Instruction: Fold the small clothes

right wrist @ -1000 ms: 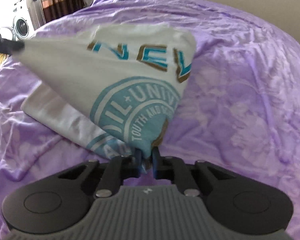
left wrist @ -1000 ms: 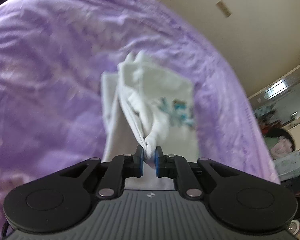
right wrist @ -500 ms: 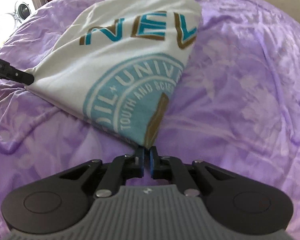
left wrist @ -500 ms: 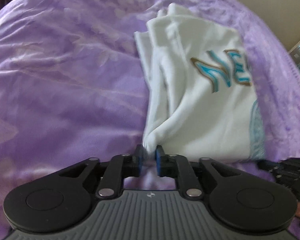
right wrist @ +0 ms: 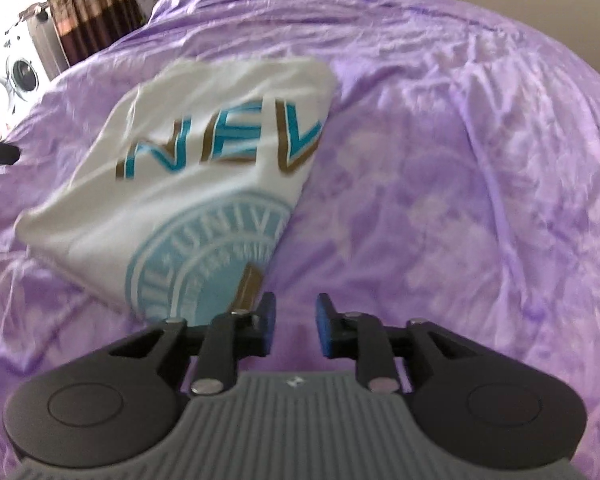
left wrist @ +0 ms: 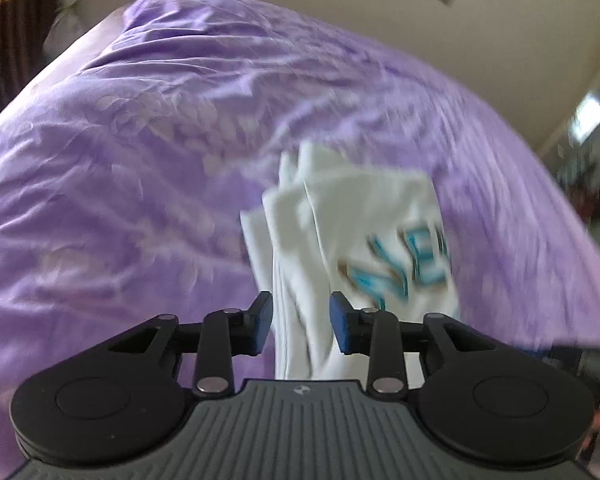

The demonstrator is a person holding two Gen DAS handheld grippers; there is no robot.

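A: What has just changed?

B: Both grippers have just been opening. The left gripper (left wrist: 300, 322) stands released with shirt cloth loose between its fingers; the right gripper (right wrist: 296, 326) is released, empty.

A: Meaning?

B: I'd judge this fold finished.

A: Surroundings?

B: A purple bed (right wrist: 460, 160); the white T-shirt (right wrist: 204, 184) lies folded at ten o'clock; curtains (right wrist: 88, 12) beyond.

A wrinkled purple bedspread (right wrist: 460, 160) fills both views. Upper left of the right wrist view: a brown patterned curtain (right wrist: 88, 8) and a white appliance (right wrist: 20, 76).
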